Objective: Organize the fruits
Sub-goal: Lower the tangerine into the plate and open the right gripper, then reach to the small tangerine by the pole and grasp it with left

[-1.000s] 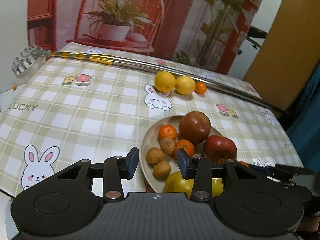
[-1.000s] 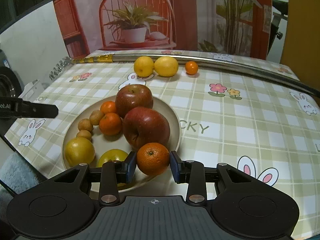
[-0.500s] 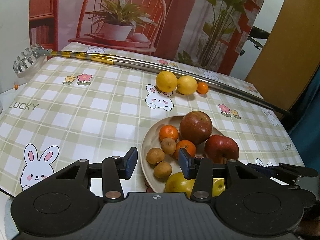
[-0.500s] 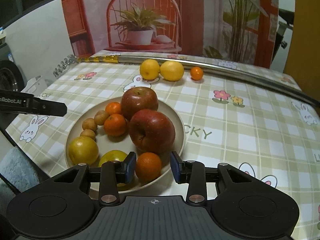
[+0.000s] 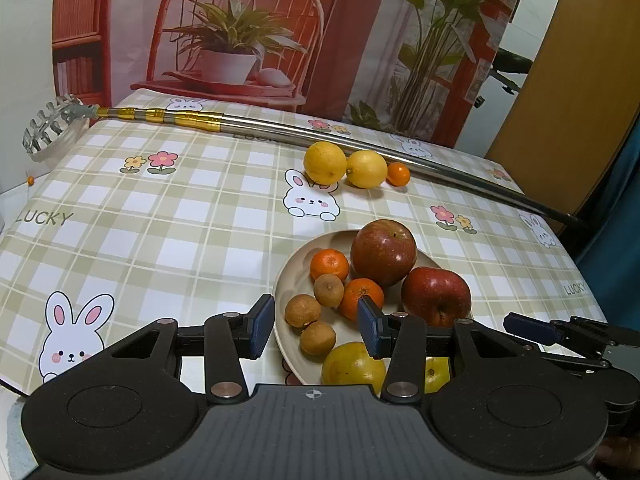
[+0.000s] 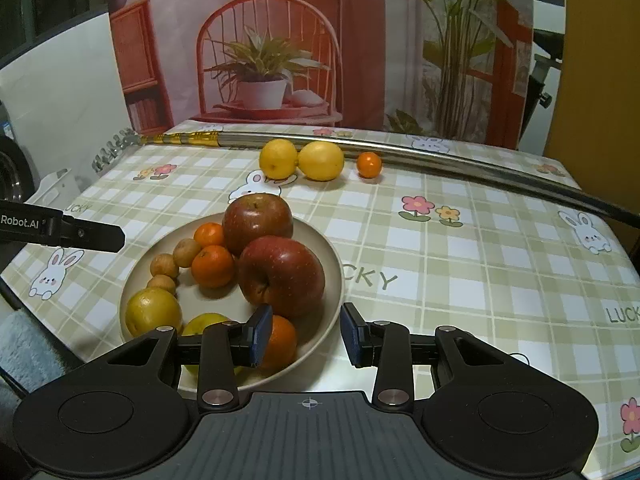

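Note:
A beige plate (image 6: 337, 268) holds two red apples (image 6: 282, 274), small oranges (image 6: 212, 266), brown longans (image 6: 164, 265) and yellow citrus (image 6: 153, 312). An orange (image 6: 281, 343) lies on the plate's near rim, just right of my right gripper's left pad. My right gripper (image 6: 306, 336) is open and holds nothing. My left gripper (image 5: 316, 326) hovers open over the plate's (image 5: 291, 280) near left side, above the longans (image 5: 303, 311). Two lemons (image 5: 325, 162) and a tiny orange (image 5: 398, 174) sit on the cloth at the back.
A long steel pole (image 6: 440, 158) with a gold section and a comb-like head (image 5: 48, 128) lies across the back of the table. The checked tablecloth (image 6: 460, 280) is bare to the right of the plate. A grey cloth (image 6: 24, 344) hangs off the near left edge.
My right gripper opened and let the orange go onto the plate's near rim, then drew back slightly. The left gripper has barely moved.

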